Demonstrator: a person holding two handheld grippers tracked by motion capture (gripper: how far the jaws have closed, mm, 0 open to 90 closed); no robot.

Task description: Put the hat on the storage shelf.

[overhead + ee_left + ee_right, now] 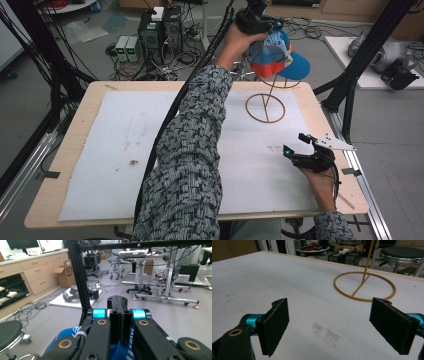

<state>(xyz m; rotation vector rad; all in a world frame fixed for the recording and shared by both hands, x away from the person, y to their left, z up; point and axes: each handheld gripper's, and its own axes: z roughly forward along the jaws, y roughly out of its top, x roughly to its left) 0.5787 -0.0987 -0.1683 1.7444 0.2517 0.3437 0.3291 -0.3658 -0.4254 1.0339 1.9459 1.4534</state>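
Table point(80, 130): wide wooden top, rounded corners, running from the near edge out to the far side, and it carries the whole scene.
Mat point(125, 150): pale sheet over most of the table, a few dirty specks on it; the right gripper view shows a gritty smudge on it just ahead of the jaws.
Left arm point(190, 165): patterned sleeve stretched from the near edge right up to the far side, hand raised above the table.
Cap point(280, 60): blue with an orange band and some white, sitting up on top of the stand at the far right, well above the mat; its brim points right. The left gripper view shows its blue fabric low down, beneath the jaws.
Stand point(265, 107): thin golden wire, a ring base lying flat on the mat at the far right, one stem rising from it up to the cap.
Left gripper point(257, 22): up high at the cap's far-left side, jaws pressed flat together; whether any cap fabric is caught between them, I cannot tell.
Right gripper point(296, 144): low over the mat at the near right, well apart from the stand's ring, jaws spread wide with nothing between them.
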